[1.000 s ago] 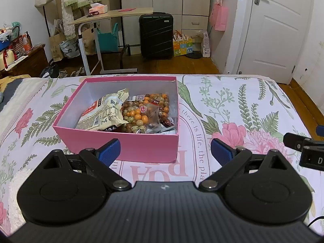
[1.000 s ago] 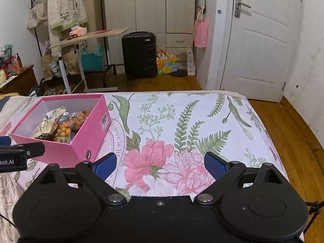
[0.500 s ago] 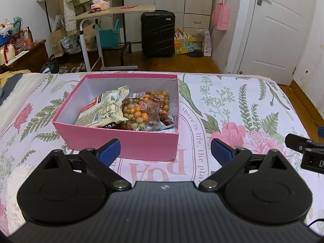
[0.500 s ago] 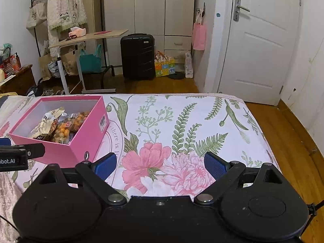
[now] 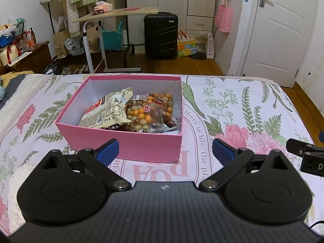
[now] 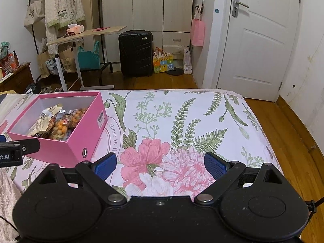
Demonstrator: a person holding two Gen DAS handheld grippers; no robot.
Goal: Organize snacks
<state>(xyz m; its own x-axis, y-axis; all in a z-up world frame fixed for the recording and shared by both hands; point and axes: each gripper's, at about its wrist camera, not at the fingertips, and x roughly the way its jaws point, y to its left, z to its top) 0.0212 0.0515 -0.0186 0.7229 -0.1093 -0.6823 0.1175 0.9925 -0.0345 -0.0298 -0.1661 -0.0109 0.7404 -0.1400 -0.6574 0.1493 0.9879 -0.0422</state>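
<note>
My pads (image 5: pixel 107 150) were blue on black linkages. Mid-frame, the box (image 5: pixel 129 144) was pink outside and grey-white inside, holding a cream bag (image 5: pixel 107 111) with red print and a clear bag (image 5: pixel 149 111) of orange and speckled balls. The sheet (image 6: pixel 182 121) was white with green ferns and pink flowers. At upper centre, the suitcase (image 6: pixel 135 52) was black.

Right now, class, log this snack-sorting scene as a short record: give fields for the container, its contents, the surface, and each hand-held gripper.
container: open pink cardboard box, no lid on it
contents: cream printed snack bag on the left, clear bag of orange and speckled coated nuts beside it
surface: floral bedsheet, box resting on it
left hand-held gripper: open, empty, facing the box
right hand-held gripper: open, empty, over the sheet, to the right of the box
</note>
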